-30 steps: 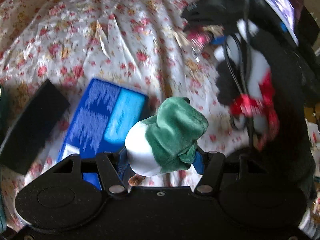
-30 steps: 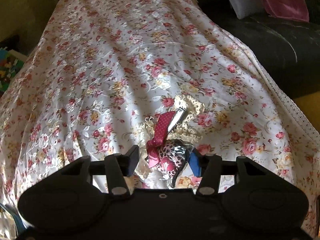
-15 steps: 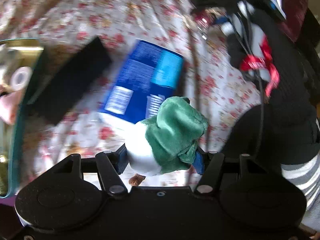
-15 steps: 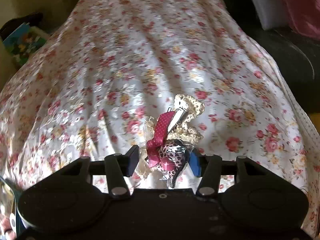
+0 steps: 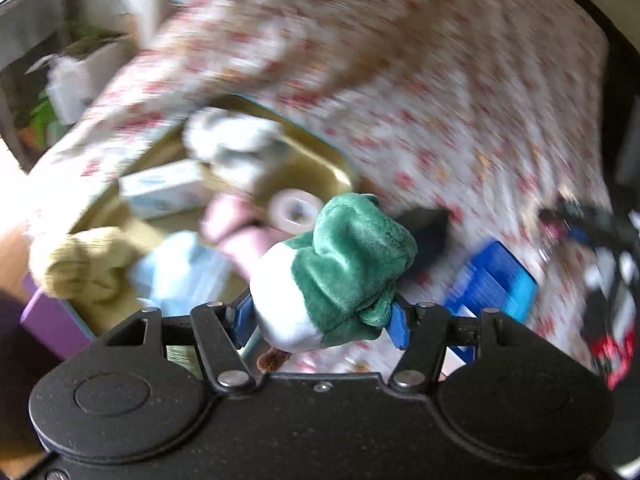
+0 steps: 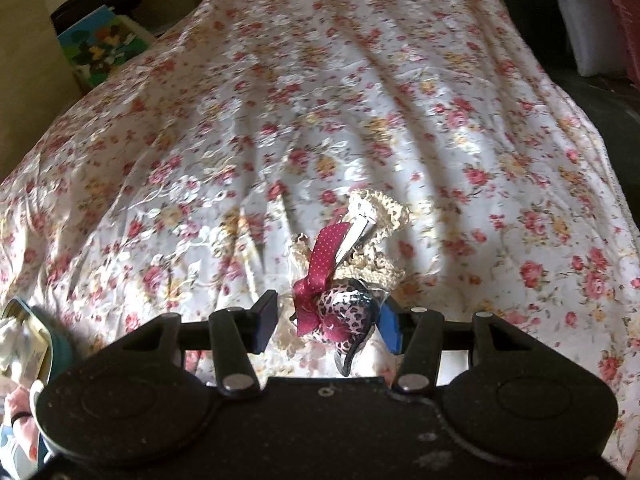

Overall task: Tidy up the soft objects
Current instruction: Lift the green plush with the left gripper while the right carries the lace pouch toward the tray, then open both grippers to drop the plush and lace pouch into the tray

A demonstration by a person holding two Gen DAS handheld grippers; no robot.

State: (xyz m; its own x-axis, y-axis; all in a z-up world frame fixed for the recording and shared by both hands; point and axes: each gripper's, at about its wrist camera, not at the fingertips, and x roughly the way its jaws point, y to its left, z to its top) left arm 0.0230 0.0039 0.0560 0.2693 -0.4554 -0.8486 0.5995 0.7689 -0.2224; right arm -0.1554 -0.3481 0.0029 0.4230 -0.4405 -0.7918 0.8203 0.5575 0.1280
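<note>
L gripper (image 5: 320, 316) squeezes the green toy (image 5: 340, 272) over the tin (image 5: 320, 148). R gripper (image 6: 326, 320) pinches bows (image 6: 340, 304), maybe not tight. Toy could miss; bows could slip.

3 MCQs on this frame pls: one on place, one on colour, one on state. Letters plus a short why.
1. Where does the blue box lie?
A. inside the gold tin
B. on the floral bedspread
C. between the right gripper's fingers

2. What colours is the plush toy in the left gripper?
A. green and white
B. red and black
C. yellow and purple

3. How does the right gripper stand?
A. wide open and empty
B. out of view
C. shut on the bundle of hair accessories

Key:
1 B: the box rests on the floral bedspread, right of the gold tin.
2 A: green fabric over a white body.
3 C: both fingers sit against the bundle of ribbon, leopard print and lace.
</note>
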